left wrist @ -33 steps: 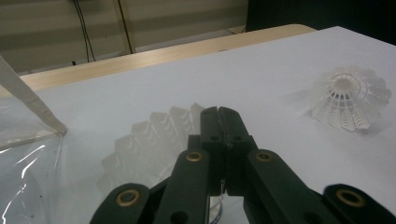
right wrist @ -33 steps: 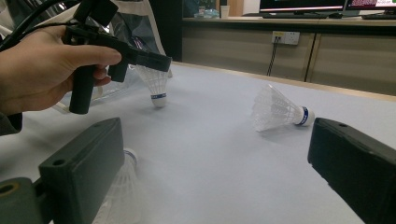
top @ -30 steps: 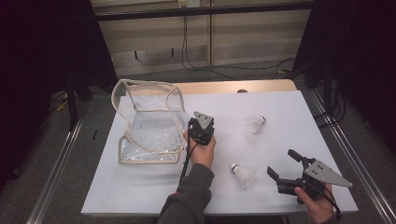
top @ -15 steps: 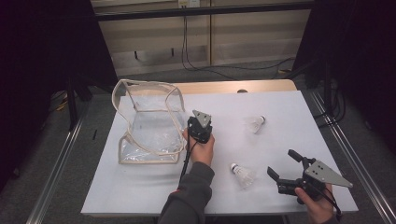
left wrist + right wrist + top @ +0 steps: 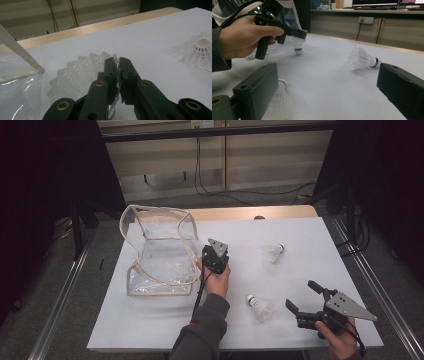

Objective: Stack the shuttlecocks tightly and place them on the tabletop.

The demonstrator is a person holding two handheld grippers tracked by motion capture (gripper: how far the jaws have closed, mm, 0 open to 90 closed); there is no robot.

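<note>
**Left gripper clamps a shuttlecock beside the clear bag**

The left gripper [image 5: 214,261] is clenched on the feather skirt of a white plastic shuttlecock with a blue-banded cork [image 5: 297,44], which hangs cork down just above the white table [image 5: 300,235]. In the left gripper view the jaws pinch the thin skirt edge [image 5: 117,75] between them, and its ribbed shadow falls on the sheet. It is held near the middle of the table, just beside the open mouth of a clear plastic zip bag with beige trim [image 5: 157,252] standing towards the left edge.

The right gripper [image 5: 306,299] hovers near the front right corner, its jaws spread wide and empty. A second white shuttlecock [image 5: 260,306] lies on its side near the front edge, close to that gripper's left jaw. A third white shuttlecock [image 5: 273,252] lies well apart, towards the far right.
</note>
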